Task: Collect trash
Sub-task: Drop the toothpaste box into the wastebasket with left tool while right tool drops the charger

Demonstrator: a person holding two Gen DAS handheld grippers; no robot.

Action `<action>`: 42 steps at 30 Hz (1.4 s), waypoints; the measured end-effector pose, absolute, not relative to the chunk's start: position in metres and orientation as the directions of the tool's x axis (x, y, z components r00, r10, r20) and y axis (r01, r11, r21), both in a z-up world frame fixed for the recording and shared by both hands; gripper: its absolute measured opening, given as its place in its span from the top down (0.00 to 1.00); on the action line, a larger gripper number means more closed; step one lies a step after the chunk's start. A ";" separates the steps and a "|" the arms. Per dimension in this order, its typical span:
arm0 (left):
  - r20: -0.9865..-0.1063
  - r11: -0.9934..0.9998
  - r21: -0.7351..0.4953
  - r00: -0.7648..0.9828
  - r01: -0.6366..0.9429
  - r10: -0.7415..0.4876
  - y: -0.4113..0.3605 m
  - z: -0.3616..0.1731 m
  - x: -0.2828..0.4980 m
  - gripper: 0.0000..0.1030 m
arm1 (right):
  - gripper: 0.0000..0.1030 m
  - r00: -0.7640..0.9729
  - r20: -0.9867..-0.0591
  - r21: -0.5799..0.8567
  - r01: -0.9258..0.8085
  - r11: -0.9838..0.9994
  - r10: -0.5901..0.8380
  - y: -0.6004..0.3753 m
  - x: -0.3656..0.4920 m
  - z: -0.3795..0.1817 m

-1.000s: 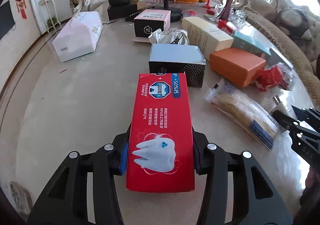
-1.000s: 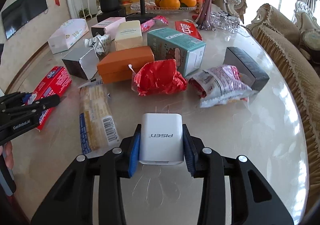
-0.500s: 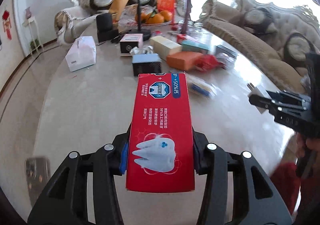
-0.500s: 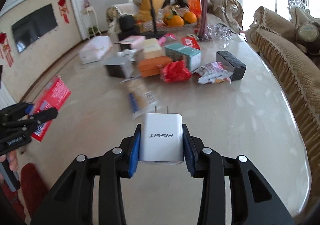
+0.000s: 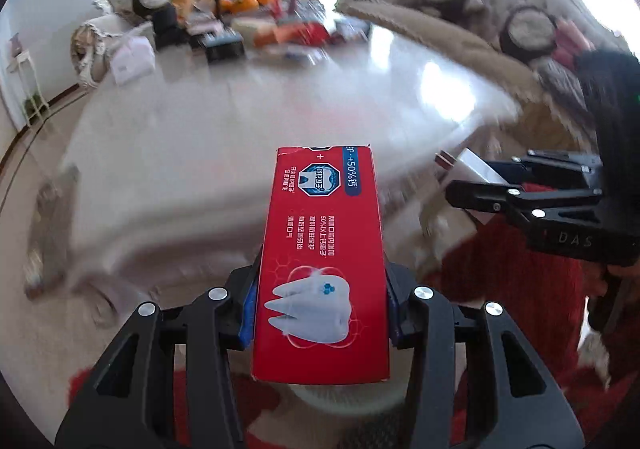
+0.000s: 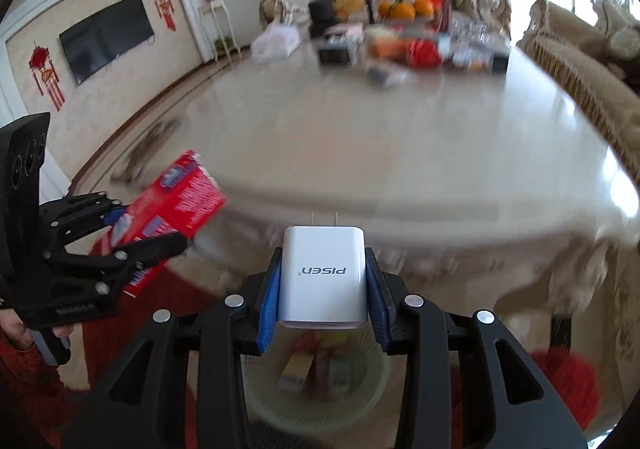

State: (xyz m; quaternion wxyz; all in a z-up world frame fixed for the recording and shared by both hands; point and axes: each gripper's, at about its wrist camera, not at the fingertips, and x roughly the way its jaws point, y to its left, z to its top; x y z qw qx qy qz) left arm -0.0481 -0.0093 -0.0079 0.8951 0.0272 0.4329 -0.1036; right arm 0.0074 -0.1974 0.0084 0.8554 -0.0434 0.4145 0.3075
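Observation:
My left gripper (image 5: 320,313) is shut on a red toothpaste box (image 5: 324,249) with a white tooth printed on it. The box sticks out forward past the table's near edge. Under it shows the rim of a pale mesh basket (image 5: 340,397). My right gripper (image 6: 322,285) is shut on a white plug charger (image 6: 322,273), prongs pointing away. It hangs right above the basket (image 6: 260,381), which holds several blurred items. Each view shows the other gripper beside it: the right gripper (image 5: 476,185) with the charger, the left gripper (image 6: 140,225) with the red box (image 6: 176,205).
The beige marble table (image 6: 400,137) stretches ahead, with a pile of boxes and wrappers (image 6: 400,45) at its far end. A red rug (image 6: 140,313) lies around the basket. A beige sofa (image 6: 580,61) runs along the right. A person's hand (image 6: 16,329) holds the left gripper.
Both grippers have drawn back from the pile, off the near edge of the table. The basket and red rug have come into view below them. Both grips are unchanged.

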 end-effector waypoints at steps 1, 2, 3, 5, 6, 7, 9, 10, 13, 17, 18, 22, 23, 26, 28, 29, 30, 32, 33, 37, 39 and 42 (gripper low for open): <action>-0.799 0.974 -0.054 0.576 0.218 -0.173 -0.013 -0.022 -0.055 0.54 | 0.65 0.443 -0.758 0.177 -0.566 0.805 0.479 -0.194 -0.001 -0.004; -0.816 0.973 -0.063 0.550 0.222 -0.178 -0.015 -0.035 -0.059 0.54 | 0.65 0.431 -0.771 0.173 -0.566 0.806 0.468 -0.192 -0.006 -0.012; -0.826 0.972 -0.066 0.534 0.224 -0.179 -0.017 -0.044 -0.062 0.54 | 0.65 0.414 -0.787 0.170 -0.566 0.807 0.456 -0.191 -0.010 -0.021; -0.848 0.972 -0.068 0.500 0.224 -0.174 -0.019 -0.068 -0.066 0.54 | 0.65 0.374 -0.819 0.178 -0.555 0.812 0.435 -0.189 -0.016 -0.045; -0.860 0.972 -0.077 0.479 0.222 -0.177 -0.019 -0.081 -0.066 0.55 | 0.65 0.356 -0.832 0.182 -0.550 0.815 0.426 -0.187 -0.017 -0.056; -0.868 0.972 -0.082 0.464 0.221 -0.178 -0.019 -0.088 -0.066 0.54 | 0.65 0.336 -0.846 0.185 -0.544 0.819 0.414 -0.185 -0.018 -0.067; -0.882 0.972 -0.088 0.436 0.217 -0.177 -0.018 -0.105 -0.064 0.54 | 0.65 0.311 -0.868 0.174 -0.541 0.823 0.387 -0.180 -0.019 -0.085; -0.892 0.973 -0.091 0.417 0.214 -0.175 -0.018 -0.114 -0.063 0.54 | 0.65 0.293 -0.880 0.172 -0.537 0.826 0.374 -0.177 -0.018 -0.096; -0.907 0.972 -0.099 0.382 0.215 -0.177 -0.019 -0.133 -0.061 0.54 | 0.65 0.275 -0.900 0.150 -0.531 0.834 0.337 -0.173 -0.016 -0.113; -0.917 0.970 -0.103 0.356 0.220 -0.178 -0.023 -0.144 -0.059 0.54 | 0.65 0.248 -0.919 0.132 -0.539 0.832 0.307 -0.171 -0.020 -0.131; -0.922 0.971 -0.098 0.347 0.218 -0.171 -0.023 -0.147 -0.058 0.52 | 0.65 0.243 -0.922 0.127 -0.544 0.829 0.301 -0.169 -0.020 -0.136; -0.933 0.980 -0.039 0.344 0.196 -0.106 -0.023 -0.151 -0.055 0.29 | 0.51 0.244 -0.932 0.102 -0.533 0.840 0.268 -0.172 -0.020 -0.140; -0.933 0.981 -0.037 0.345 0.193 -0.103 -0.022 -0.150 -0.054 0.26 | 0.36 0.256 -0.930 0.093 -0.531 0.842 0.264 -0.173 -0.020 -0.138; -0.930 0.982 -0.005 0.360 0.188 -0.074 -0.023 -0.147 -0.053 0.19 | 0.34 0.280 -0.926 0.074 -0.524 0.848 0.254 -0.175 -0.019 -0.134; -0.926 0.982 0.001 0.370 0.190 -0.071 -0.023 -0.144 -0.054 0.19 | 0.33 0.282 -0.926 0.073 -0.521 0.851 0.252 -0.176 -0.019 -0.133; -0.922 0.981 0.010 0.381 0.191 -0.065 -0.024 -0.140 -0.054 0.19 | 0.33 0.283 -0.926 0.070 -0.521 0.850 0.250 -0.176 -0.019 -0.132; -0.920 0.981 0.017 0.388 0.193 -0.060 -0.024 -0.138 -0.054 0.19 | 0.33 0.288 -0.925 0.067 -0.523 0.850 0.250 -0.177 -0.021 -0.130; -0.917 0.981 0.019 0.394 0.193 -0.059 -0.024 -0.133 -0.054 0.19 | 0.33 0.296 -0.921 0.062 -0.528 0.847 0.252 -0.176 -0.022 -0.128; -0.916 0.981 0.018 0.396 0.192 -0.060 -0.024 -0.130 -0.053 0.19 | 0.33 0.304 -0.919 0.057 -0.529 0.847 0.252 -0.176 -0.023 -0.125; -0.907 0.980 -0.026 0.406 0.199 -0.106 -0.020 -0.105 -0.054 0.19 | 0.33 0.325 -0.896 0.084 -0.543 0.835 0.302 -0.182 -0.023 -0.097; -0.894 0.977 -0.063 0.424 0.206 -0.147 -0.017 -0.086 -0.054 0.19 | 0.33 0.359 -0.870 0.096 -0.551 0.829 0.339 -0.185 -0.021 -0.075; -0.861 0.975 -0.069 0.482 0.209 -0.164 -0.009 -0.050 -0.044 0.19 | 0.33 0.436 -0.816 0.096 -0.546 0.832 0.380 -0.194 -0.007 -0.036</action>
